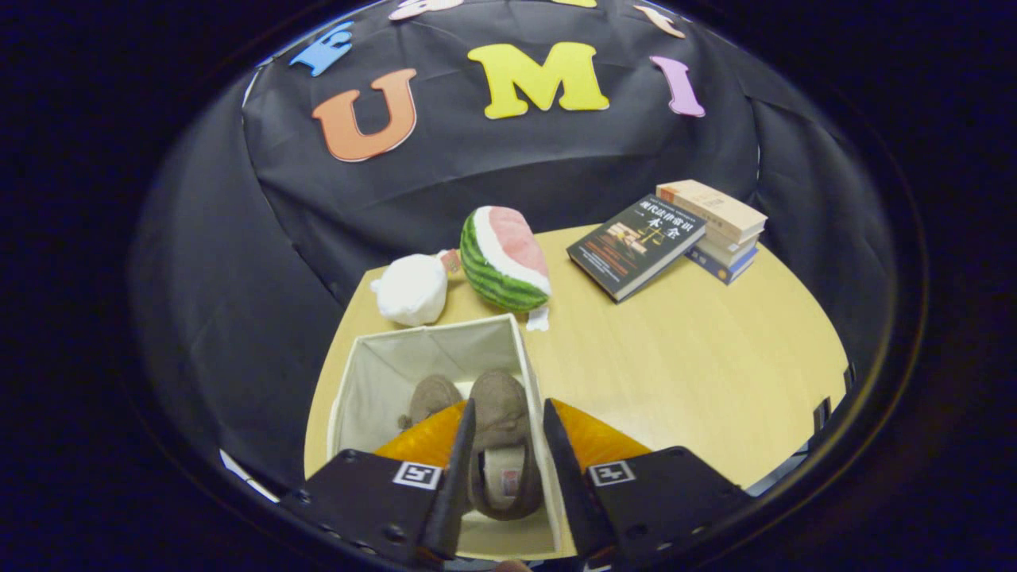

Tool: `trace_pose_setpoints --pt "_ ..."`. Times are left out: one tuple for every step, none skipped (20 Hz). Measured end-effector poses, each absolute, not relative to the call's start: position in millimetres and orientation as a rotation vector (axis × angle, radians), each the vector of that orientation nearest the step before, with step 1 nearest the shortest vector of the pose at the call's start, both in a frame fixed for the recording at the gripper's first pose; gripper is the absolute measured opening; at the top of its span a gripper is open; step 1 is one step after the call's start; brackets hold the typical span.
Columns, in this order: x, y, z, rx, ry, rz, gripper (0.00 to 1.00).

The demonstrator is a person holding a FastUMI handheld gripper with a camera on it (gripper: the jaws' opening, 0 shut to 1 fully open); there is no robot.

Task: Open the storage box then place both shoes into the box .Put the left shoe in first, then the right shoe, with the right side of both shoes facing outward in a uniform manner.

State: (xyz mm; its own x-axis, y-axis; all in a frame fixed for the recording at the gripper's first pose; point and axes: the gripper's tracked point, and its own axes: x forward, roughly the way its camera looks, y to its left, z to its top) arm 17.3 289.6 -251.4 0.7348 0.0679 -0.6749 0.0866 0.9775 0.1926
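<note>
A hand-held claw (508,421) is hovering over an open fabric storage box (381,373) on a pale wooden desk (683,365), its two fingers (457,469) standing spread apart with a brown slipper-style shoe (500,445) showing in the gap between them; whether either finger is touching that shoe cannot be told, and nothing shows both fingers pressing on it. The shoe is lying inside the box with its toe pointing toward the far wall of the box and its pale lining showing at the heel, nearest the claw. A second brown shoe (433,397) is lying just beside it in the same box, on the side toward the left finger, its toe likewise toward the box's far wall. Just beyond the box, a white plush toy (411,290) is sitting near the box's far left corner, and a plush watermelon slice (504,258) is standing near its far right corner, the two toys close together. Well beyond the box to the right, a dark-covered book (636,246) is leaning against a short stack of books (719,230) at the far side of the desk.
</note>
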Motion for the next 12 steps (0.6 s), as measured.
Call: trace_pose_setpoints --pt "18 284 -245 0.212 0.726 -0.011 0.56" --pt "17 279 -238 0.204 0.706 -0.011 0.66" --pt "16 273 -231 0.195 0.686 -0.012 0.75" --pt "15 266 -221 0.185 0.660 -0.012 0.84" --pt "13 257 -210 0.173 0.627 -0.013 0.88" --pt "11 247 -198 0.160 0.592 -0.016 0.92" --pt "9 237 -188 0.145 0.559 -0.018 0.93" --pt "6 226 -177 0.132 0.528 -0.023 0.95" --pt "4 215 -167 0.121 0.495 -0.028 0.95" --pt "1 204 -157 0.110 0.463 -0.034 0.97" --pt "-1 194 -149 0.100 0.435 -0.038 0.97" --pt "-4 185 -142 0.092 0.419 -0.042 0.96"
